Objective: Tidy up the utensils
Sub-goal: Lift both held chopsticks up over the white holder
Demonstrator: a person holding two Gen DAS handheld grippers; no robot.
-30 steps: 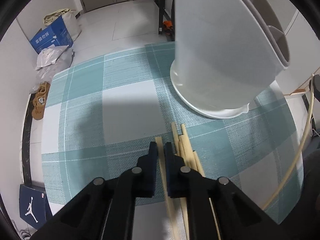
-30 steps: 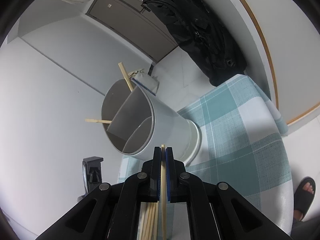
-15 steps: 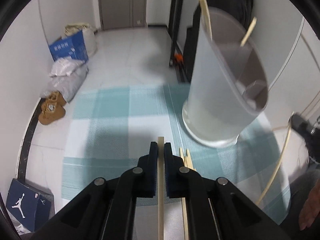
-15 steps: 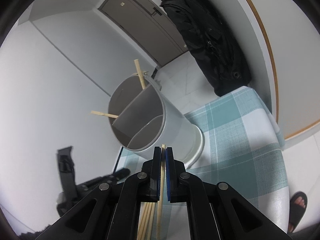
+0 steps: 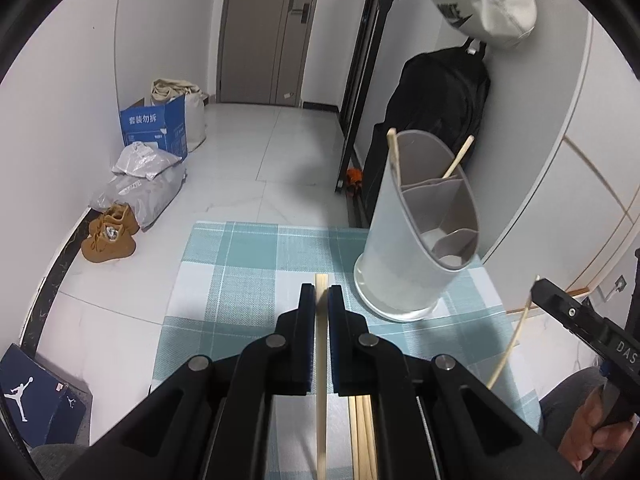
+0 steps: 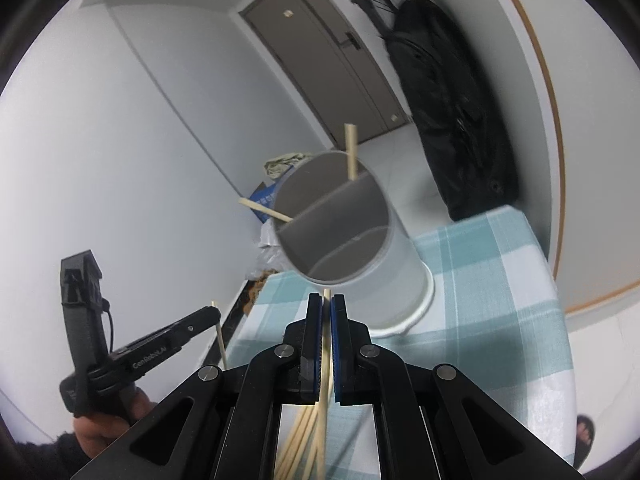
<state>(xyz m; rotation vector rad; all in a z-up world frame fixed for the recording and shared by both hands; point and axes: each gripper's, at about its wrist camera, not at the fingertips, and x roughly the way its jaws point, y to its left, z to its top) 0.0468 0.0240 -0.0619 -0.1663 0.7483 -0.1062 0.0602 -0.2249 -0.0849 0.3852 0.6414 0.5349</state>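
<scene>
Left wrist view, nearest: left gripper (image 5: 321, 294) closed narrow on a single chopstick (image 5: 321, 380), tip just past the blue pads, shaft running back beneath the camera. Just to the right, below the jaws: loose chopsticks (image 5: 362, 432) lying bundled on the teal checked tablecloth (image 5: 240, 272). Farther right: white divided utensil holder (image 5: 404, 264), upright on the cloth, with two chopsticks (image 5: 394, 152) leaning out of its rear compartment; front compartments showing only bare floor. At the right edge: right gripper (image 5: 538, 286) with a pale stick trailing down from it.

Right wrist view, nearest: right gripper (image 6: 327, 306) pinched narrow on one chopstick (image 6: 325, 376), tip just clear of the pads, aimed toward the utensil holder (image 6: 400, 276) and near its rim. Below the jaws: more loose chopsticks (image 6: 298, 444) fanned on the tablecloth (image 6: 492, 264). To the left, apart from the holder: left gripper (image 6: 214, 314) raised off the table, clamping its chopstick (image 6: 220, 344) roughly upright.

Background: blue carton (image 5: 154, 128), grey parcel bags (image 5: 140, 188), tan shoes (image 5: 108, 234), black bag (image 5: 440, 108) against the wall, grey door (image 5: 268, 32).
</scene>
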